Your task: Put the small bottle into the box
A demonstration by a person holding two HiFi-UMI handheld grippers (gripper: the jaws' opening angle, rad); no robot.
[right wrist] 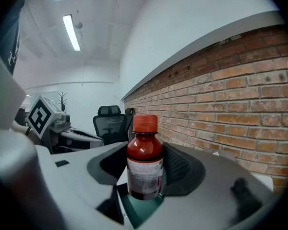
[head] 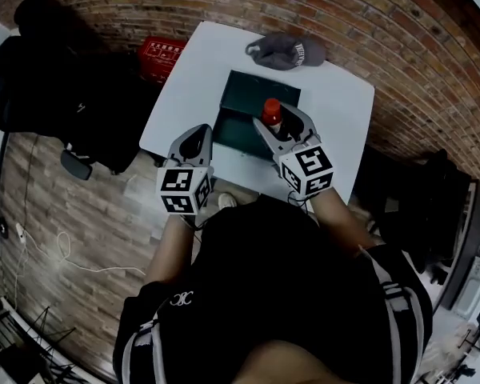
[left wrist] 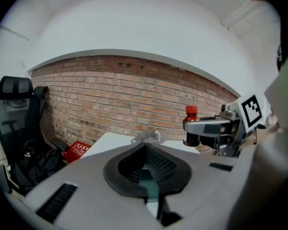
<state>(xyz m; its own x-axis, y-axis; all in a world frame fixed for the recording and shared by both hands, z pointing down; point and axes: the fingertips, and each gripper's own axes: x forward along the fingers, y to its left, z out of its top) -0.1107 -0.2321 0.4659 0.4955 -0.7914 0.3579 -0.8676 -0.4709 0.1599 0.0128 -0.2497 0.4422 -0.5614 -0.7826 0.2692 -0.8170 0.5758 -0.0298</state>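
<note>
The small bottle [head: 272, 114] is dark red with a red cap and a pale label. It stands upright between the jaws of my right gripper [head: 279, 124], which is shut on it, held over the dark green open box [head: 245, 102] on the white table [head: 194, 70]. The right gripper view shows the bottle [right wrist: 145, 163] close up, with the pads against its sides. My left gripper [head: 195, 137] hovers by the box's near left corner; its jaws meet with nothing between them. From the left gripper view, the bottle [left wrist: 192, 126] shows at the right in the other gripper.
A grey cap [head: 286, 50] lies on the table beyond the box. A red crate [head: 162, 57] sits on the floor to the table's left, near a black office chair [head: 56, 78]. A brick wall [head: 360, 30] runs behind the table.
</note>
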